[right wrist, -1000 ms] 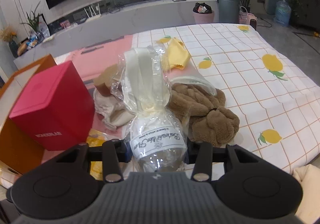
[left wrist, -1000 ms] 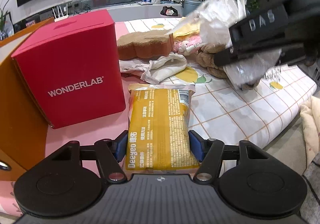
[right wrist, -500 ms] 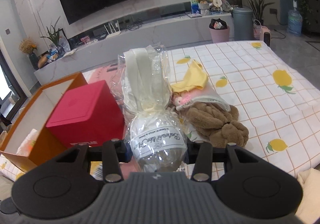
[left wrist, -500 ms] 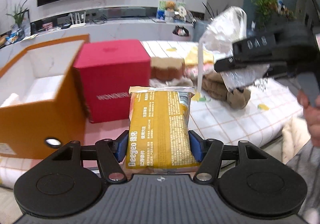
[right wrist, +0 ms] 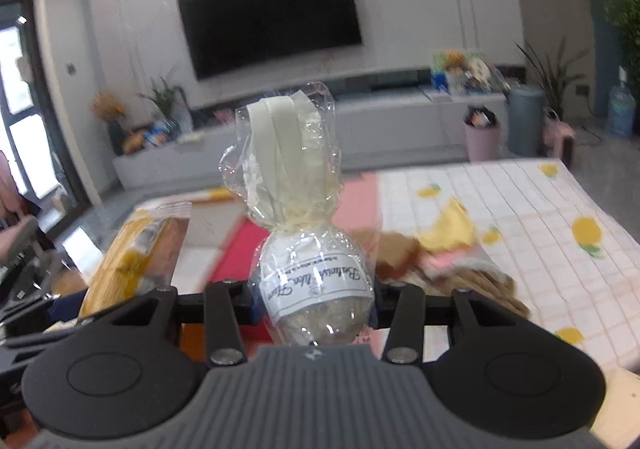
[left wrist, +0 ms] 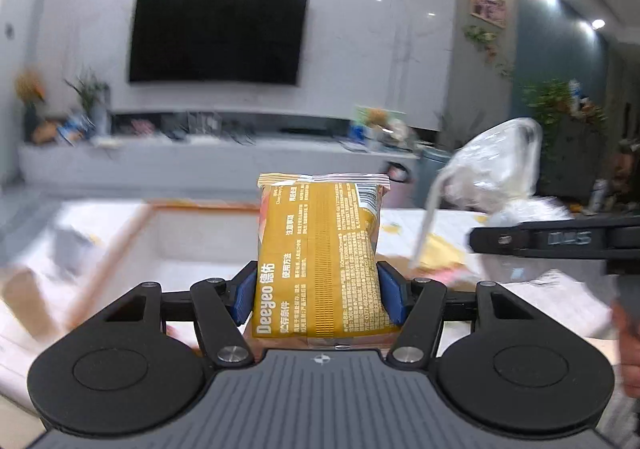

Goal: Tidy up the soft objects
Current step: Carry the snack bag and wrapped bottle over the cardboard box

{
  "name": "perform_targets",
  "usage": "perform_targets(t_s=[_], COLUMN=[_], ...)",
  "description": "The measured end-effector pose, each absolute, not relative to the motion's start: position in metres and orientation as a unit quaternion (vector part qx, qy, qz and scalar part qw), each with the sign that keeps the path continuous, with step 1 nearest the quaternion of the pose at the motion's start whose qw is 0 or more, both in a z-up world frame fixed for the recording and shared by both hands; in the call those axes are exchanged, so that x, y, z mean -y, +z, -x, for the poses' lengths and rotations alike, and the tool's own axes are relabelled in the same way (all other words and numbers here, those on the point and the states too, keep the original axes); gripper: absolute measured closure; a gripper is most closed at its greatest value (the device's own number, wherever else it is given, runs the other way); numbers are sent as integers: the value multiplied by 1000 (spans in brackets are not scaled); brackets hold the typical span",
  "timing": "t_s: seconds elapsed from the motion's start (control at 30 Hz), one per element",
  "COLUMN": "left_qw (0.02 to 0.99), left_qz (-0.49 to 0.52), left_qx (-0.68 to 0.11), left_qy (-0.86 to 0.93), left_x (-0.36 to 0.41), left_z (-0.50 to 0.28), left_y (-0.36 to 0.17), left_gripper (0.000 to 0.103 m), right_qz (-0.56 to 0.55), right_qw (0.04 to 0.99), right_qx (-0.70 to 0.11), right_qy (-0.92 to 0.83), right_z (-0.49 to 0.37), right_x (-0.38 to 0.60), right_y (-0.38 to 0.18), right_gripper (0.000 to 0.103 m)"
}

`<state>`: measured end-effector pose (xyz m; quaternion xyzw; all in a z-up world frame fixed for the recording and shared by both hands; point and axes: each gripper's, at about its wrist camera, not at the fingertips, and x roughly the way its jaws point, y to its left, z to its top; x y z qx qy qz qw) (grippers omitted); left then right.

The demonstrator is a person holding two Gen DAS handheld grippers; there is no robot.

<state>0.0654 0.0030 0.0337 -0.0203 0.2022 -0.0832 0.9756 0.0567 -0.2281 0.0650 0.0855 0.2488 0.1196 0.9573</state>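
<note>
My left gripper point(left wrist: 318, 299) is shut on a yellow wipes pack point(left wrist: 318, 253), its blue pads pressing both sides, and holds it upright in the air over the open orange box point(left wrist: 168, 233). My right gripper point(right wrist: 314, 303) is shut on a clear cellophane bag point(right wrist: 308, 249) with a round white labelled bundle and cream straps inside. In the left wrist view that cellophane bag point(left wrist: 500, 177) and the right gripper point(left wrist: 476, 241) show at the right. The yellow pack point(right wrist: 132, 257) shows at the left of the right wrist view.
A red box point(right wrist: 244, 253) stands beside the orange box. A brown plush point(right wrist: 472, 281), yellow cloth point(right wrist: 452, 229) and pink item point(right wrist: 448, 261) lie on the lemon-print sheet point(right wrist: 520, 209). A TV wall and a low cabinet stand behind. A person's hand point(left wrist: 628, 341) is at the right edge.
Both grippers have risen with their loads and tilted up, so the room wall fills the views. The left one has moved from beside the red box to over the orange box.
</note>
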Motion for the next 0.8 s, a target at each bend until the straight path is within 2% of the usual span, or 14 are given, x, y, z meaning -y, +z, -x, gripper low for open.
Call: perform_targets(t_s=[0.13, 0.3, 0.57, 0.8], left_qw=[979, 973, 958, 932], left_qz=[-41, -7, 82, 77], left_qx=[-196, -226, -268, -345], left_qy=[-45, -48, -67, -74], left_x=[-19, -44, -87, -91], left_z=[-87, -125, -158, -169], left_y=[50, 40, -6, -36], left_gripper=[33, 33, 33, 33], right_qz=[-82, -86, -78, -75], right_qw=[963, 959, 953, 951], right_qx=[-218, -203, -225, -243], right_qy=[137, 178, 188, 178], right_z=[-57, -74, -127, -140], right_x=[199, 155, 108, 103], right_y=[82, 90, 50, 22], right_gripper=[58, 58, 58, 58])
